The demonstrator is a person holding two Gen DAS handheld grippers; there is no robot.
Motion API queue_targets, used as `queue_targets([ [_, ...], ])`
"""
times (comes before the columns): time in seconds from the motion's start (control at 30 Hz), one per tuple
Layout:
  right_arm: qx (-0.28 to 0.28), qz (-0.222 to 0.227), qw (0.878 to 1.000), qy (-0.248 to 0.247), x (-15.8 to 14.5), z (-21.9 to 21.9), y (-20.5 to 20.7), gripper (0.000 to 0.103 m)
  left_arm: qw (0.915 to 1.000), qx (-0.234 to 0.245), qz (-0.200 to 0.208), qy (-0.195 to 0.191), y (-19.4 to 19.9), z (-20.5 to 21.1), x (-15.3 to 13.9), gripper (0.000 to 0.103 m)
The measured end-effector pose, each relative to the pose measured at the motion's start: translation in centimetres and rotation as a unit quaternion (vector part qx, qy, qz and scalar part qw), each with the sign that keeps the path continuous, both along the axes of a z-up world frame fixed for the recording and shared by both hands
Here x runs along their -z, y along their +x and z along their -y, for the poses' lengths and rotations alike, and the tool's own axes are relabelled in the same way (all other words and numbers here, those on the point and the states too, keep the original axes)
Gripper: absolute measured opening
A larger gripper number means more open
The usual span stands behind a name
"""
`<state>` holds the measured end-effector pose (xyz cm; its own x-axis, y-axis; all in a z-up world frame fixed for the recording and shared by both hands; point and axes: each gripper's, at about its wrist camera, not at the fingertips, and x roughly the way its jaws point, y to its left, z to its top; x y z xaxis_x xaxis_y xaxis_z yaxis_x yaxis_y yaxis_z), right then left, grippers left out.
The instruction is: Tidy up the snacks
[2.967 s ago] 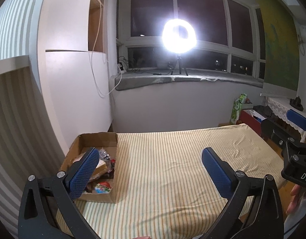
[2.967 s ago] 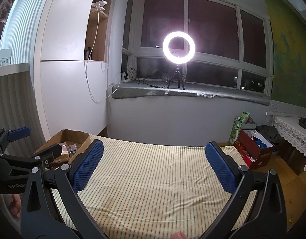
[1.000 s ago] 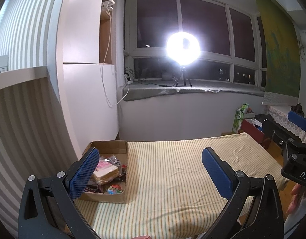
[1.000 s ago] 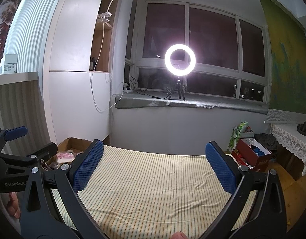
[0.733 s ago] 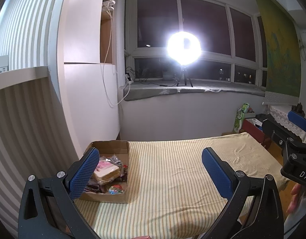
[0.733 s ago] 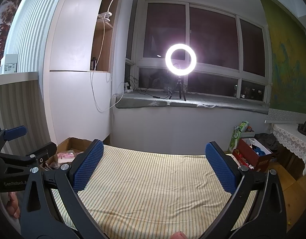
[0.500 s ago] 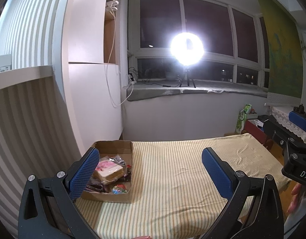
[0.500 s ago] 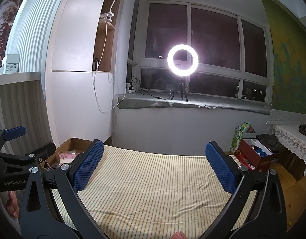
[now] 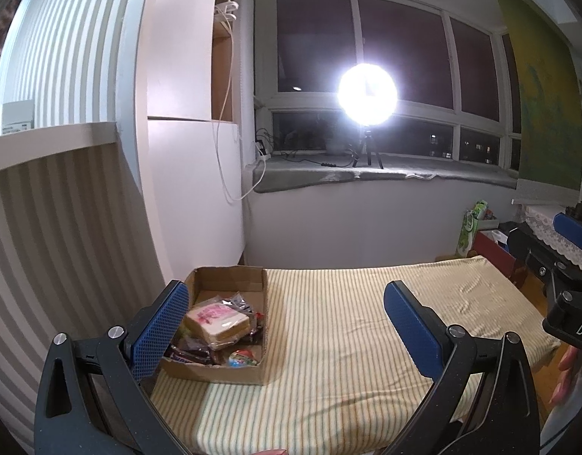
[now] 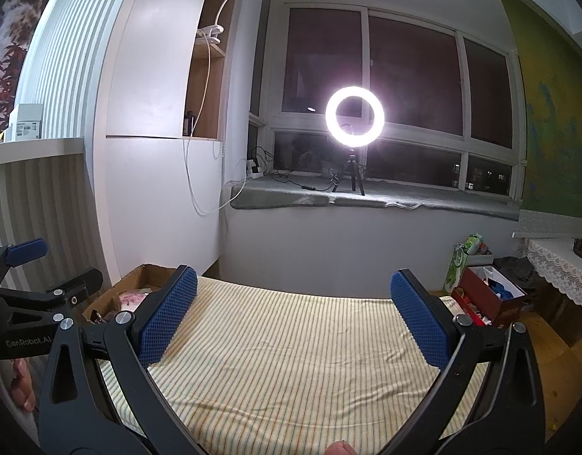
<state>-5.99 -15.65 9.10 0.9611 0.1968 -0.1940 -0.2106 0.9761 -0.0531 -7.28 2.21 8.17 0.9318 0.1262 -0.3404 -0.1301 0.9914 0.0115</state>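
A brown cardboard box [image 9: 215, 371] sits at the left edge of a striped bed [image 9: 328, 341]. It holds snacks: a wrapped sandwich with a pink label [image 9: 218, 317], dark wrapped bars [image 9: 190, 354] and a small colourful pack [image 9: 243, 358]. My left gripper [image 9: 287, 335] is open and empty, held above the bed just right of the box. My right gripper [image 10: 291, 318] is open and empty over the bed's middle. The box also shows in the right wrist view [image 10: 112, 299], partly hidden by the left gripper's body.
A striped wall panel [image 9: 63, 246] and white cabinet [image 9: 192, 197] stand left of the bed. A ring light [image 10: 354, 116] glares from the window sill. A red box of items [image 10: 488, 299] and a lace-covered table [image 10: 560, 261] stand at the right.
Both grippers have pulled back and up from the bed. The box now sits farther right in the left wrist view, with its contents in plain sight. Both stay open.
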Motion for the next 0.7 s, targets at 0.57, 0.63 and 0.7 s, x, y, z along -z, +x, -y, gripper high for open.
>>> queue_targets([
  [0.57,0.0,0.0,1.0,-0.001,0.12,-0.33,-0.11,0.103,1.0,-0.001,0.001,0.0,-0.01,-0.22,-0.02,0.102],
  [0.63,0.0,-0.001,1.0,0.0,0.14,-0.32,-0.07,0.103,1.0,0.0,0.0,-0.001,0.01,-0.27,0.04,0.102],
  [0.7,0.0,-0.001,1.0,0.0,0.26,-0.38,-0.1,0.103,1.0,0.002,0.001,0.0,0.1,-0.29,0.11,0.102],
])
